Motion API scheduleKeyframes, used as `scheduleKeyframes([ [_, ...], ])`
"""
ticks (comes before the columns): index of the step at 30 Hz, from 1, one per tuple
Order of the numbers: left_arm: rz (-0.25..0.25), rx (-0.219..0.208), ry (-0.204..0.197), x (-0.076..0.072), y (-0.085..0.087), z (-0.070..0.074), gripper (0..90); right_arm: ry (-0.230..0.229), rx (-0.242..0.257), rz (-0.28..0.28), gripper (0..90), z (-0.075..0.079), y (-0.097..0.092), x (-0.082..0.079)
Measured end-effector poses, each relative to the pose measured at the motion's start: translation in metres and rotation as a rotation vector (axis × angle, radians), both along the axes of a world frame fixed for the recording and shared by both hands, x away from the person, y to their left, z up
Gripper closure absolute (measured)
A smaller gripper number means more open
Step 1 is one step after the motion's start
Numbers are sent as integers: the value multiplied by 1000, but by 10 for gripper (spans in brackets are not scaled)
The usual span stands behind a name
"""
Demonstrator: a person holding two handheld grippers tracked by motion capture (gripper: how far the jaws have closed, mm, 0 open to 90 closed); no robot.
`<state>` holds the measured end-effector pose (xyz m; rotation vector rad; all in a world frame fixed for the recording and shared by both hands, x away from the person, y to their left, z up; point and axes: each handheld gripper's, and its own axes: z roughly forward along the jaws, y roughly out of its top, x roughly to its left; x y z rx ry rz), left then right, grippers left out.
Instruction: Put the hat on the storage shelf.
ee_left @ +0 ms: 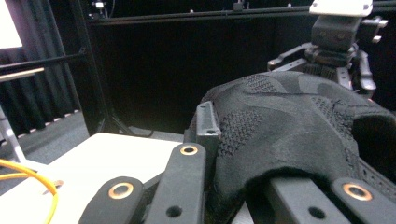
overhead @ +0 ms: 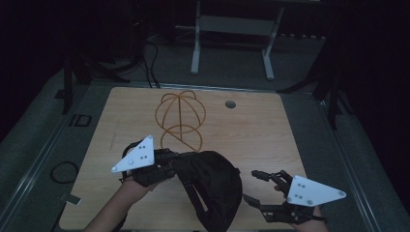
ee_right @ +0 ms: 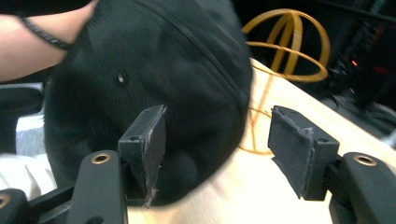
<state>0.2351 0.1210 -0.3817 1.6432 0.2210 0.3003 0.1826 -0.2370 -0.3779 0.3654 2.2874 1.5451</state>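
We hold a black cap [overhead: 212, 186] up off the wooden table [overhead: 261, 130] with the left gripper [overhead: 167, 162]; cap is the landmark for everything below.

Step in hand, as we read it: presenting the cap for a two-handed hold, likely to get it onto the yellow wire stand [overhead: 180, 118] just behind the cap. That target is a guess.

Left gripper: jaws pressed together on the cap's edge. In the left gripper view the knit fabric [ee_left: 289, 116] drapes over and between the jaws, so it's a pinch on cloth, not an empty close. It comes in level from the cap's left, grey plate up, our forearm [overhead: 113, 205] rising from the near edge of the table.

Right gripper [overhead: 258, 186]: jaws spread, nothing between the pads. It sits just right of the cap, apart from it, jaws aimed at the cap. Its own view shows both pads [ee_right: 152, 140] bare, cap crown [ee_right: 154, 74] close ahead, slightly blurred.

Cap position: hanging near the front edge of the table, opening towards the right gripper, crown side away from it.

Next move calls for:
- right gripper closing in on the cap's free rim, pads either side of one fabric layer
- clamp before the left shifts
- then lift together towards the stand

Risk: soft fabric may fold out of the pads.
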Motion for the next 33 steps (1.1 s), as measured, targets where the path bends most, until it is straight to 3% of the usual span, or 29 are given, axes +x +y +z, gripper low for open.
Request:
scheduleKeyframes([
  [3,-32,9,6,0,-4,-1,879,-15,-30,46,362,2,16,4],
  [7,-38,21,0,0,-8,-2,879,-51,-75,80,361,3,31,8],
  [10,-40,13,6,1,-7,-2,879,-63,-87,98,414,2,36,12],
  [16,-33,21,20,4,-10,-3,878,-94,-79,109,678,1,38,11],
  [22,-23,32,38,9,-11,-6,878,-95,-88,115,853,1,37,12],
  [28,-17,35,62,13,-11,-9,871,-85,-67,115,876,0,36,12],
  [33,-4,29,53,13,-11,-9,843,-80,-39,106,877,4,32,12],
])
